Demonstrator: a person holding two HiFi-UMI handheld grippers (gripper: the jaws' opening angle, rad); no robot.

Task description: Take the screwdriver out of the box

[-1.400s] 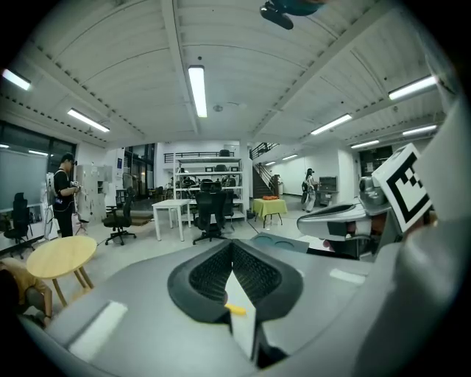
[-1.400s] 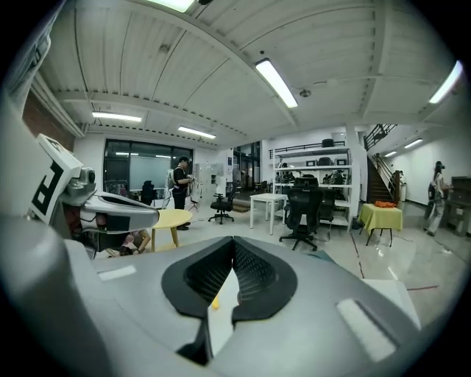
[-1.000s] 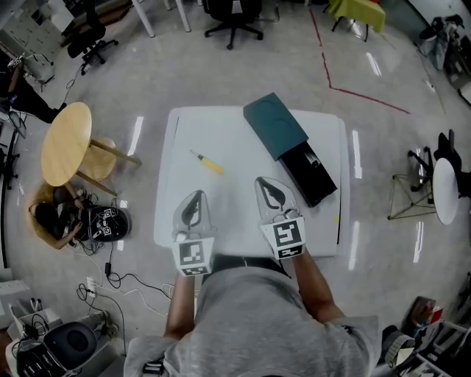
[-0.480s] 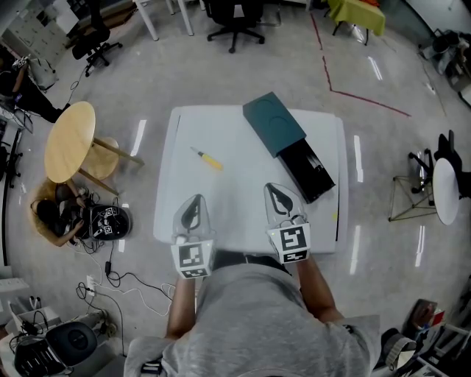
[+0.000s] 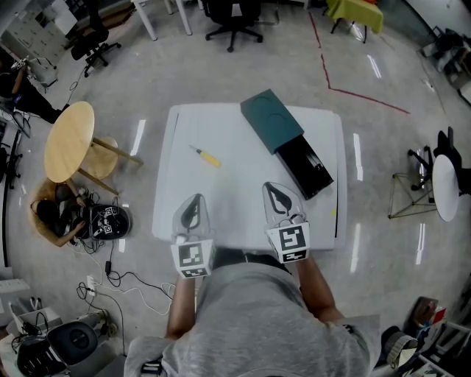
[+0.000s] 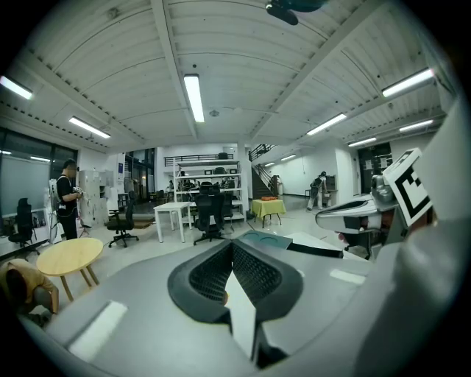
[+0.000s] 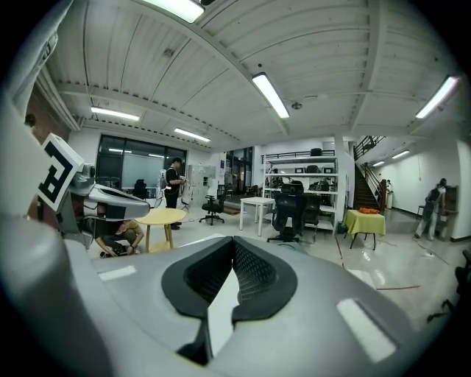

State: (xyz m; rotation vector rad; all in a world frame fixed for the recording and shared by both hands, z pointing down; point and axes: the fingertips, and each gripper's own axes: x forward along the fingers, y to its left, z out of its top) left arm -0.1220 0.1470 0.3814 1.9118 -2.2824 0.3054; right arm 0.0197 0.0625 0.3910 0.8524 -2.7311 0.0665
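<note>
A yellow-handled screwdriver [image 5: 207,158] lies on the white table [image 5: 243,184], left of the box. The dark teal box [image 5: 271,121] sits at the table's far right with its black drawer [image 5: 306,168] slid out toward me. My left gripper [image 5: 192,212] hovers over the near left edge, jaws shut with nothing between them. My right gripper [image 5: 278,200] is over the near right part, also shut and empty, a short way in front of the drawer. In the left gripper view the box [image 6: 266,240] lies ahead and the right gripper [image 6: 368,213] shows at the right.
A round wooden table [image 5: 68,141] and a crouching person with cables stand left of the white table. Office chairs [image 5: 234,15] are beyond the far edge. A small round white table [image 5: 446,190] stands to the right.
The right gripper has shifted slightly right and toward me. The left gripper stayed near the front edge. The screwdriver and box have not moved.
</note>
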